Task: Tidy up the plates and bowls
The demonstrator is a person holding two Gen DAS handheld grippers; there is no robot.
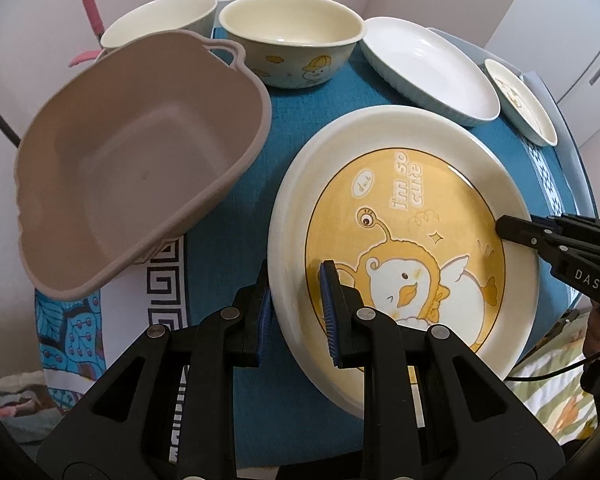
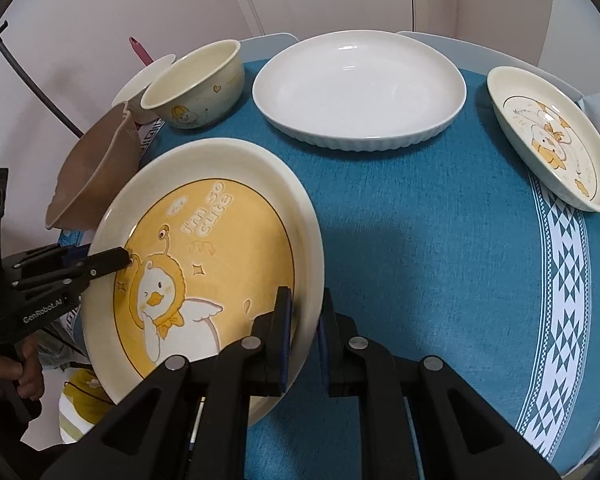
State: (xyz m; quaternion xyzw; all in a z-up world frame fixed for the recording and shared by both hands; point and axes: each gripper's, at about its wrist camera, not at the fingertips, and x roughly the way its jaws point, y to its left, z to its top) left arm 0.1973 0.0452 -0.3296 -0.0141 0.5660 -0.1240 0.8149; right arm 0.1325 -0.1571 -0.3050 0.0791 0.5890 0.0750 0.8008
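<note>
A large cream plate with a yellow duck picture is held tilted above the blue tablecloth by both grippers. My left gripper is shut on its near-left rim, one finger over the plate, one under. My right gripper is shut on the opposite rim; it shows in the left wrist view at the plate's right edge. The plate fills the lower left of the right wrist view, with the left gripper on its left edge.
A taupe plastic basin sits left of the plate. Two duck bowls stand at the back. A white oval dish and a small duck plate lie on the tablecloth behind and right.
</note>
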